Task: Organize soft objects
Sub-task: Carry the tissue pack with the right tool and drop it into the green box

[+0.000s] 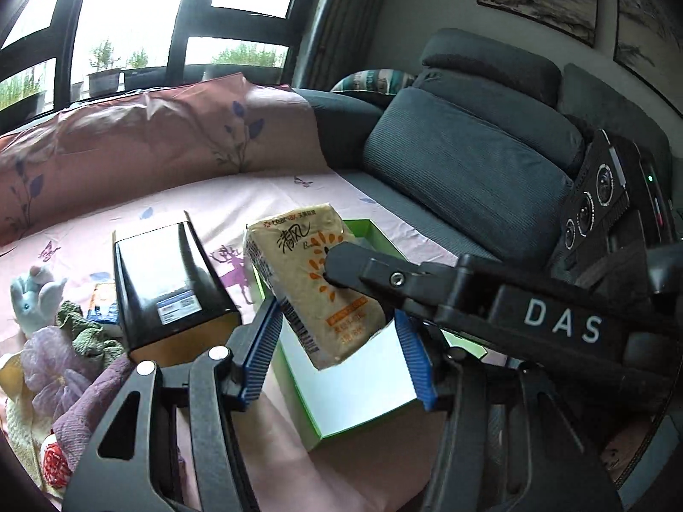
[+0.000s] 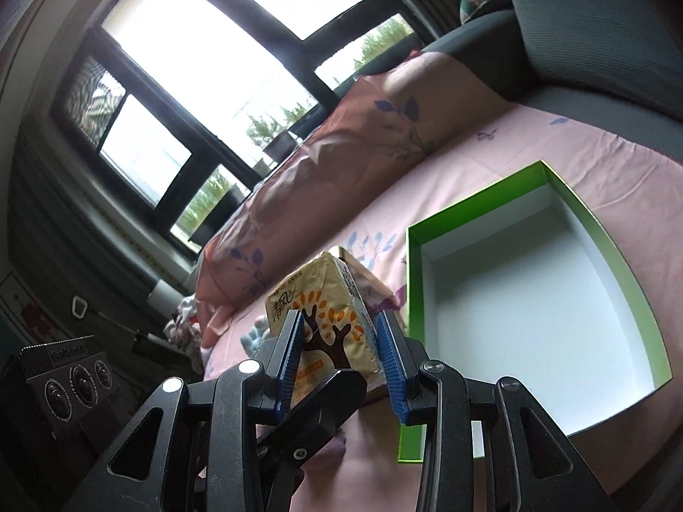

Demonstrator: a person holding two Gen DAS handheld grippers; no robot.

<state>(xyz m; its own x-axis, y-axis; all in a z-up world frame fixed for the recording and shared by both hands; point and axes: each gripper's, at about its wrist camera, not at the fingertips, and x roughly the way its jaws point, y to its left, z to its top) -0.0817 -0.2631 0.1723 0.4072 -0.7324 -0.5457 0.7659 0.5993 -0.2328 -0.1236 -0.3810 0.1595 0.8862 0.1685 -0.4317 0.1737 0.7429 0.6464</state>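
A beige tissue pack [image 2: 324, 315] with an orange tree print sits between the blue pads of my right gripper [image 2: 339, 356], which is shut on it. In the left wrist view the pack [image 1: 311, 281] hangs tilted over the near end of a green box [image 1: 363, 384] with a white inside. The right gripper's finger [image 1: 354, 269] presses the pack's face. My left gripper [image 1: 341, 358] is open and empty, its pads either side of the box's near wall. The green box [image 2: 533, 298] lies empty to the right of the pack.
A black box [image 1: 170, 286] stands left of the green one on the pink sheet [image 1: 106, 226]. A blue plush toy [image 1: 34, 298], a green knit piece [image 1: 85, 328] and purple cloths [image 1: 64, 379] lie at the left. A grey sofa cushion [image 1: 465, 162] is at the right.
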